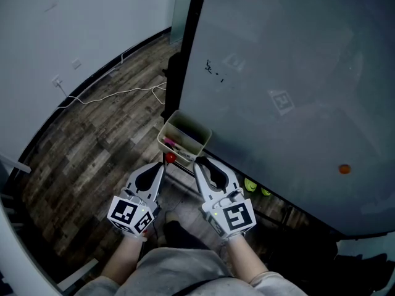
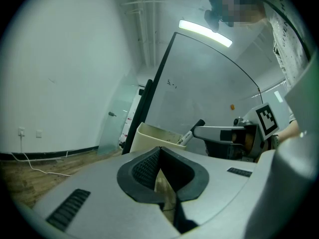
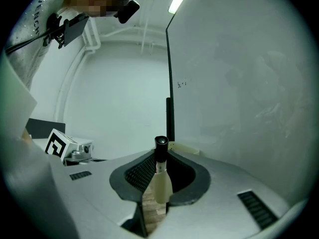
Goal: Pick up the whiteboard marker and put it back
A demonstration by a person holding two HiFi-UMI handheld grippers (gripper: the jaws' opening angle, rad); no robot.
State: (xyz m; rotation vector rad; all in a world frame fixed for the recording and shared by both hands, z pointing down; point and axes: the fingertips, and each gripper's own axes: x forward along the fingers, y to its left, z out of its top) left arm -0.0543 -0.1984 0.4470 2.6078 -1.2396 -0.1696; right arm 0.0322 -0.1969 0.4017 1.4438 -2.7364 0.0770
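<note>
Marker: upright in the right tool, white barrel squeezed between the pads, black cap poking up past the tips. From the left tool view it slants toward the bin, cap close by the rim. Whether it touches can't be told.
Right tool: jaws closed down on the marker, with only the barrel's width between them. It's held low in front of the person, tips pointing at the bin.
Left tool: jaws pressed together and nothing in them. It sits just beside the right tool, on its left, tips aimed the same way.
Bin: beige and open-topped, sitting at the board's lower corner against the black frame. Something pinkish lies inside, too small to make out.
Board: big and grey-white, slanting across the head view. There are a few small dark scribbles near its upper left and an orange dot toward the lower right.
Red knob: small and round, just under the bin, between the tips of the two tools.
Floor: dark wood planks, with a white cable trailing across them near the wall.
Hands: left hand and right hand each grip a tool from behind, tag cubes facing up at the head camera.
</note>
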